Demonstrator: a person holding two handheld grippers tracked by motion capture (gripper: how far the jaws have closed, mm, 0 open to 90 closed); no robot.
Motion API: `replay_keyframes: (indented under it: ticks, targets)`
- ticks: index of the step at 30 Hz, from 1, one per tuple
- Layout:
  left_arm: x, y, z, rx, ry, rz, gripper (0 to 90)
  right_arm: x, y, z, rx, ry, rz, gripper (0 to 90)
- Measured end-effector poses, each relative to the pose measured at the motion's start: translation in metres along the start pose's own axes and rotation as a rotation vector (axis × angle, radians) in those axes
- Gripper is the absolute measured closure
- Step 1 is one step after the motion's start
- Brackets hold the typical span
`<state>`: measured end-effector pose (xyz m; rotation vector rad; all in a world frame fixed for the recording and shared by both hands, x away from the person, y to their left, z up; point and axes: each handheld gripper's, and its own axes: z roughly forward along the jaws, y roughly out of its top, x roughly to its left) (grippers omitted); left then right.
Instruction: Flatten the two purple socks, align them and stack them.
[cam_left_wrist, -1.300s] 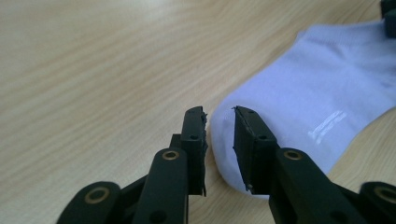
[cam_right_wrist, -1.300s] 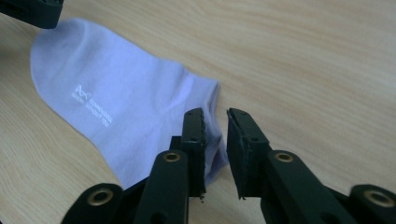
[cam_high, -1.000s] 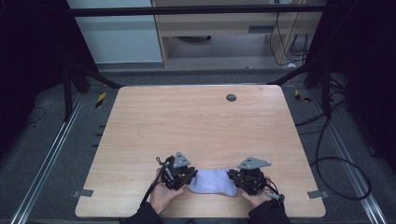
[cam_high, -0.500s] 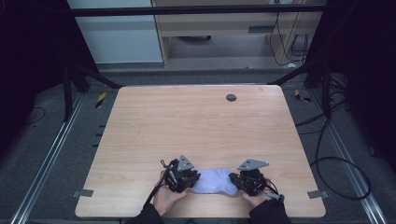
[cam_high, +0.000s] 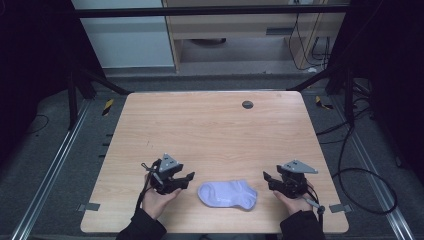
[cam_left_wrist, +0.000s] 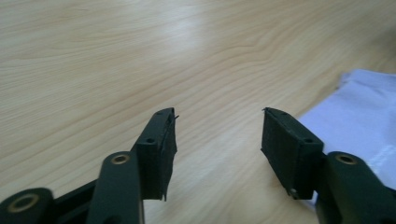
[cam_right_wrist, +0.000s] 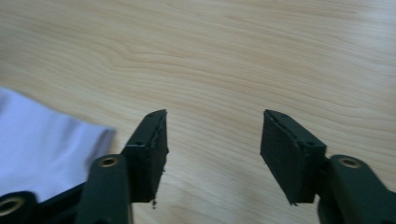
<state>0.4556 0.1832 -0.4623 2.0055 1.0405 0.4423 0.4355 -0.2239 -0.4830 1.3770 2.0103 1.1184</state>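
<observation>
A pale lilac sock (cam_high: 227, 194) lies flat near the table's front edge, between the two hands. My left gripper (cam_high: 189, 178) sits just left of it, jaws having just been opening, nothing between them. Along its jaws (cam_left_wrist: 218, 135) bare wood shows, with the sock (cam_left_wrist: 355, 116) at the right. My right gripper (cam_high: 267, 181) is off the sock's right end, its jaws also just opened and empty. Its own view (cam_right_wrist: 212, 135) has the sock (cam_right_wrist: 42, 144) at the lower left.
The wooden table (cam_high: 210, 130) has a small dark round grommet (cam_high: 247, 104) near its far edge. Tape marks (cam_high: 90, 206) sit at the front corners. Dark frame legs and cables stand around the table.
Both grippers have let go of the sock and pulled apart sideways, left one to the left, right one to the right. The sock now lies free and flat between them.
</observation>
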Motion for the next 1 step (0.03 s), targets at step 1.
replay_keyframes:
  ticks: [1]
  targets:
    - [0.0056, -0.0016, -0.0019, -0.003, 0.007, -0.007, 40.9, -0.0043, -0.0008, 0.0002, -0.003, -0.014, 0.002, 36.7]
